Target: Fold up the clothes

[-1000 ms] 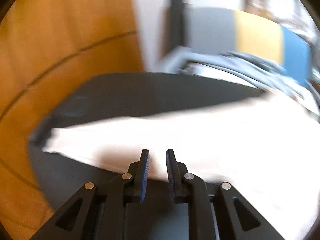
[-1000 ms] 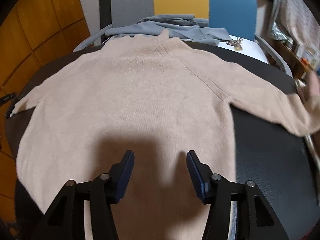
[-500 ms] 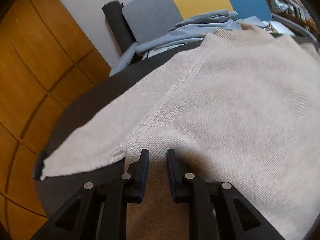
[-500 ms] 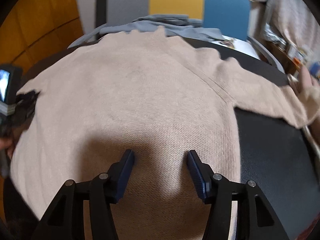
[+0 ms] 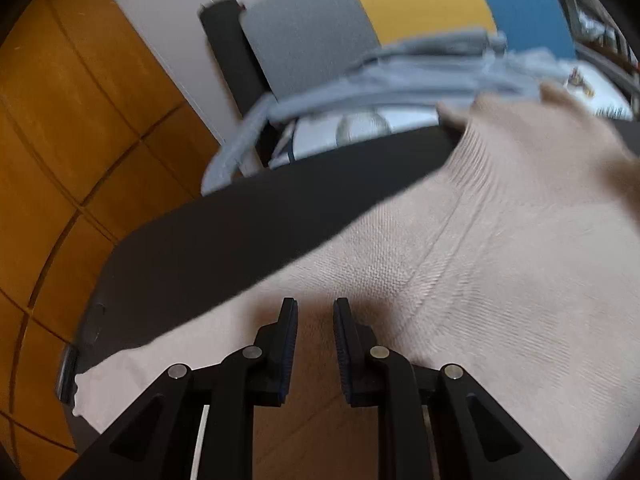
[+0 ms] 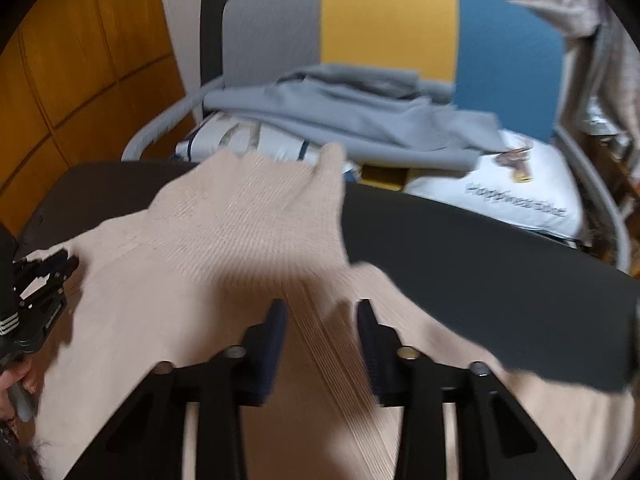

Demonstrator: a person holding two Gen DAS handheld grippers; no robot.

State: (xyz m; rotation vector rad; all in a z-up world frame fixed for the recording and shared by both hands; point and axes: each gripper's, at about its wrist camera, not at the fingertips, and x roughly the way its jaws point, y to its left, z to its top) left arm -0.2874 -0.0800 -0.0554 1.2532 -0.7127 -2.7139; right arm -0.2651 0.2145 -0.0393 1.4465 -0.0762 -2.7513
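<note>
In the left wrist view, a beige sweater (image 5: 480, 280) is seen spread flat on a dark desk (image 5: 240, 232), its ribbed collar toward the far edge and one sleeve running out to the left edge, where the cuff reaches the corner. The left gripper (image 5: 315, 312) is held low over the sleeve near the shoulder seam, its jaws narrowly parted with nothing between them; whether the tips touch the knit cannot be told. Beyond the far edge a chair (image 5: 320, 20) piled with grey cloth (image 5: 400, 76) is seen. In the right wrist view, the collar lies at the far edge and the other sleeve runs toward the right edge. The right gripper (image 6: 322, 320) is poised over that shoulder with jaws set wider, nothing gripped; the picture is blurred by motion. The left gripper (image 6: 44, 276) appears at the left side, over the sweater. The step in hand is judged to be the taking of both shoulders for a first fold. It would be done well if both layers were pinched at matching points on each side, the jaws closed fully before lifting, and the two sides raised evenly so that the collar is not dragged off the far edge.
</note>
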